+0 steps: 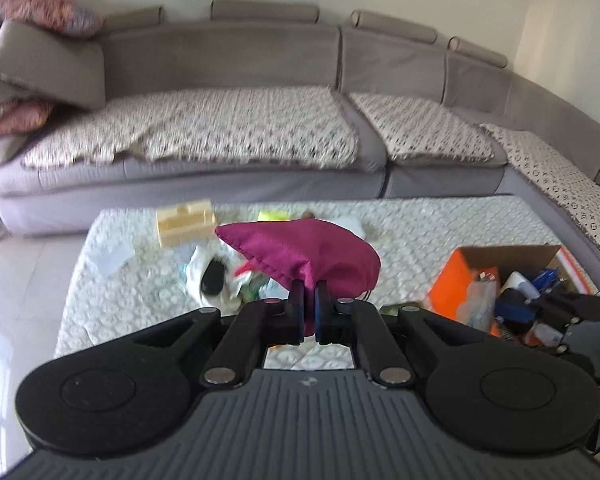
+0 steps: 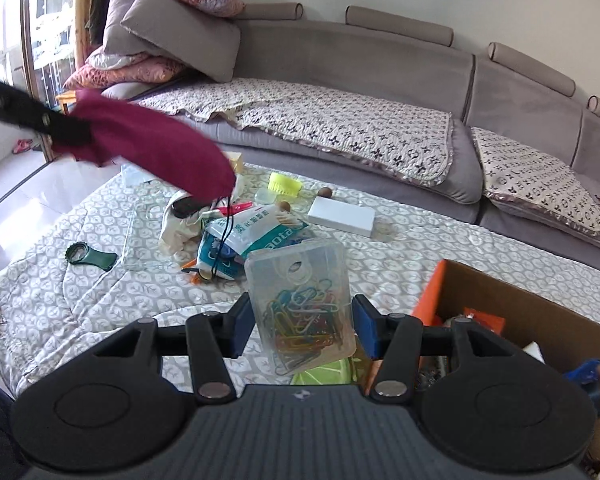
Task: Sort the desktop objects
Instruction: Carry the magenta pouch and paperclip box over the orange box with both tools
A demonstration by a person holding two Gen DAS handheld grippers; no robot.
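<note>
From the left wrist view, your left gripper (image 1: 309,307) had its fingers pinched on the gathered end of a magenta cloth pouch (image 1: 308,250), soft and coarse-woven, which hung above the quilted table (image 1: 420,224). Beneath it lay a blurred heap: a pale wooden block box (image 1: 184,222), a white rag with a black oval object (image 1: 213,276) on it. To the right stood the cardboard box (image 1: 512,254) with orange flaps, filled with mixed items, and your right gripper (image 1: 556,308) was beside it; from here you could not tell its finger state.

From the right wrist view, your right gripper (image 2: 302,326) had its blue-padded fingers spread on either side of a clear plastic case (image 2: 300,304) of coloured paper clips, tilted; whether they touched it was unclear. This view alone showed the pouch's black drawstring (image 2: 225,232) dangling, a green bottle opener (image 2: 90,257), a printed plastic packet (image 2: 252,230), a flat white box (image 2: 342,216) and a yellow brush (image 2: 286,184). The cardboard box's corner (image 2: 500,292) sat just right of the case.
</note>
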